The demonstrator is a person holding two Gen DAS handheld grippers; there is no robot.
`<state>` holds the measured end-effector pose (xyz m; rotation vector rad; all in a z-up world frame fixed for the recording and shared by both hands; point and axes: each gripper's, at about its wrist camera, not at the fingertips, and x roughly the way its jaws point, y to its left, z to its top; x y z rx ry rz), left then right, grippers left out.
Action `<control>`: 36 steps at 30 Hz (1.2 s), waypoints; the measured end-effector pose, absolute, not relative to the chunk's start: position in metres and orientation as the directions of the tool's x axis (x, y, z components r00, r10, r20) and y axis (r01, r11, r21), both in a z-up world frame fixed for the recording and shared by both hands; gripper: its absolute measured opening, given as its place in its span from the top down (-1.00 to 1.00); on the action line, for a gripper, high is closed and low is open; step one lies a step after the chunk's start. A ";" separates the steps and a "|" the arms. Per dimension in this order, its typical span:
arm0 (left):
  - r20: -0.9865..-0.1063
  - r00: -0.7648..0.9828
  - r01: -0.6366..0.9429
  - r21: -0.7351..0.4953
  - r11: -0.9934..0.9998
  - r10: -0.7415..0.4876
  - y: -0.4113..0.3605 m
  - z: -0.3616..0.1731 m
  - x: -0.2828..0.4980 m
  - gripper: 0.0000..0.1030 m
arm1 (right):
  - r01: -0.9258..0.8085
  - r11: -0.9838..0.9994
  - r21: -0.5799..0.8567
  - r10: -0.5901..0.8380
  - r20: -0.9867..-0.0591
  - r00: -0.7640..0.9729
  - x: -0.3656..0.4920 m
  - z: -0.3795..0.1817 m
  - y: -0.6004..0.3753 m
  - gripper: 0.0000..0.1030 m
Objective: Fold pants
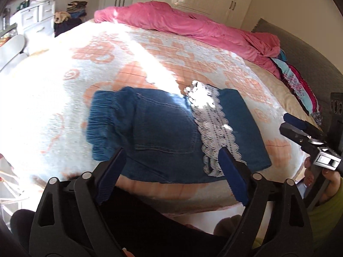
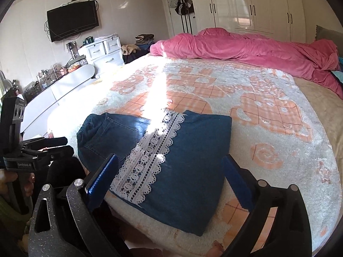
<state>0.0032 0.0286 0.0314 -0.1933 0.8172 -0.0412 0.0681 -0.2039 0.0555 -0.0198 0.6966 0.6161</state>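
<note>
Blue pads line both grippers, and the left gripper (image 1: 171, 171) and the right gripper (image 2: 171, 182) each stand wide with nothing between the fingers. Just beyond them the folded pants (image 2: 188, 160), denim with a white lace strip (image 2: 150, 156), lie flat near the edge of the bed (image 2: 268, 128). A pink quilt (image 2: 246, 47) is bunched along the far side.

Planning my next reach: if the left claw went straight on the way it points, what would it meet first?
Most likely the folded jeans on the bed, around the back pocket just left of the lace strip. The left claw is open and empty, and nothing shows in between, though depth is hard to judge.
</note>
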 end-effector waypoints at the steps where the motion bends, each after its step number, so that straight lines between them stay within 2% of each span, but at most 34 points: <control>1: -0.720 0.687 -0.054 -0.187 0.981 -0.099 0.033 0.032 0.002 -0.62 | -0.537 0.824 0.180 0.523 -0.607 0.598 0.069 0.058 -0.201 -0.86; 11: -0.711 0.703 -0.179 -0.205 0.962 -0.021 0.081 0.035 -0.008 -0.75 | -0.600 0.774 0.200 0.576 -0.616 0.537 0.095 0.074 -0.149 -0.86; 18: -0.743 0.669 -0.235 -0.255 0.938 -0.034 0.111 0.011 -0.002 -0.75 | -0.683 0.714 0.150 0.597 -0.641 0.483 0.110 0.078 -0.092 -0.86; 36: -0.780 0.620 -0.234 -0.283 0.930 -0.081 0.119 -0.019 0.020 -0.75 | -0.870 0.474 0.133 0.612 -0.761 0.217 0.143 0.046 0.048 -0.87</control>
